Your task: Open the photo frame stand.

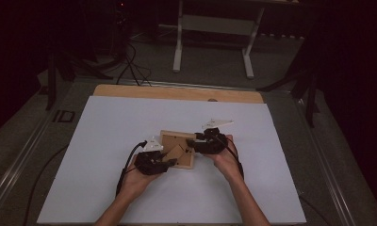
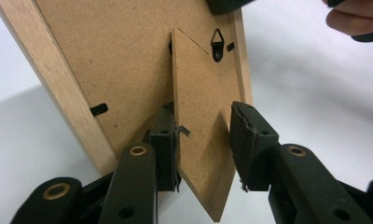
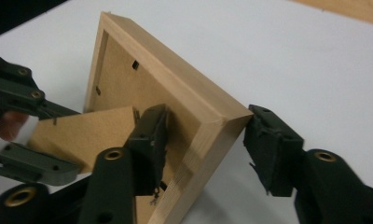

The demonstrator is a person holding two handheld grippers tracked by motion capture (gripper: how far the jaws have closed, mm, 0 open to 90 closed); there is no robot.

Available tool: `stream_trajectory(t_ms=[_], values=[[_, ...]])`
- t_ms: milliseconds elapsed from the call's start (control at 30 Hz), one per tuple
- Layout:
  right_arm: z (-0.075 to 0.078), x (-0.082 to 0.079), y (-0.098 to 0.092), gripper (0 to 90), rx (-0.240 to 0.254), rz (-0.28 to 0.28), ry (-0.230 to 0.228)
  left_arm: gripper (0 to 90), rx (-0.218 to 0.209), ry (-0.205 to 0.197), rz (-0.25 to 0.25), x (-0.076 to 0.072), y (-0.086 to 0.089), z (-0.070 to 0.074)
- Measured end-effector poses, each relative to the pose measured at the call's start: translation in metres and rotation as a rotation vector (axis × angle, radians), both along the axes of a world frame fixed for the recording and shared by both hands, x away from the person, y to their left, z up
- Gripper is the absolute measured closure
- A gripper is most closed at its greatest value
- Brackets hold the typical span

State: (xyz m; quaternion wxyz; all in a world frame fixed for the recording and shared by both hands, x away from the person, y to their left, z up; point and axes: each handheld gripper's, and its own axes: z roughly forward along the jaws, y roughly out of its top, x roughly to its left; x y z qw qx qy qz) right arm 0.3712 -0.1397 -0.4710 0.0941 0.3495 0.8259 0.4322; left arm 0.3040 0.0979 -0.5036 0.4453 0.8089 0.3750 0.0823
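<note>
A small wooden picture frame [image 1: 169, 140] lies back-up on the white sheet [image 1: 106, 141], its fibreboard stand [image 1: 176, 153] swung out. My left gripper [image 1: 170, 162] comes at the frame's near left corner. In the left gripper view the stand [image 2: 203, 107] sits between the pads, both touching its edges, with the frame's back [image 2: 119, 60] behind. My right gripper [image 1: 192, 141] is at the frame's right side. In the right gripper view its pads clamp a corner of the frame [image 3: 175, 88], one on the back, one on the outer tip. The left gripper [image 3: 44, 135] holds the stand [image 3: 86, 135] there.
The sheet covers a wooden tabletop [image 1: 177, 92] with room on every side of the frame. Beyond the table stand a white desk frame [image 1: 215, 23] and floor cables [image 1: 130, 66] in a dark room. A metal clip [image 2: 217, 39] and small tabs sit on the frame's back.
</note>
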Motion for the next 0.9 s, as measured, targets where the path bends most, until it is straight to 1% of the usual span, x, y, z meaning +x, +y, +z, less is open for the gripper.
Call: stream_trajectory(t_ms=[100,133,233,367,433,533,600,700,767,833,867,900], values=[[0.005,-0.001,0.001,54.6,0.013,-0.001,-0.015,66.6,0.003,-0.007,0.006,0.001,-0.002,0.0],[0.007,0.0,0.001,54.6,0.014,0.001,-0.018,67.2,0.014,-0.012,0.012,0.001,-0.004,0.0],[0.01,0.0,0.005,54.0,-0.01,-0.001,-0.041,67.9,0.021,-0.019,0.025,0.004,-0.006,-0.001],[0.012,0.001,0.01,53.8,-0.024,-0.023,-0.063,68.8,0.037,-0.026,0.049,0.01,-0.007,-0.002],[0.012,0.002,0.012,53.4,-0.01,-0.023,-0.049,70.2,0.048,-0.03,0.054,0.012,-0.009,-0.004],[0.013,0.003,0.016,53.3,-0.013,-0.007,-0.051,72.4,0.075,-0.041,0.054,0.015,-0.014,-0.007],[0.013,0.003,0.019,53.7,-0.013,-0.008,-0.054,74.2,0.086,-0.05,0.059,0.017,-0.015,-0.008],[0.013,0.002,0.019,55.9,0.007,0.0,-0.054,74.1,0.066,-0.052,0.061,0.02,-0.013,-0.007],[0.013,0.001,0.02,56.0,0.002,0.003,-0.061,74.2,0.06,-0.062,0.053,0.021,-0.013,-0.006],[0.014,0.0,0.021,53.9,0.006,0.013,-0.06,74.4,0.087,-0.079,0.038,0.021,-0.013,-0.005],[0.014,0.0,0.021,53.9,0.006,0.013,-0.06,74.5,0.087,-0.079,0.038,0.021,-0.013,-0.005],[0.013,-0.001,0.022,51.2,-0.005,0.019,-0.068,74.5,0.084,-0.08,0.039,0.02,-0.014,-0.005]])
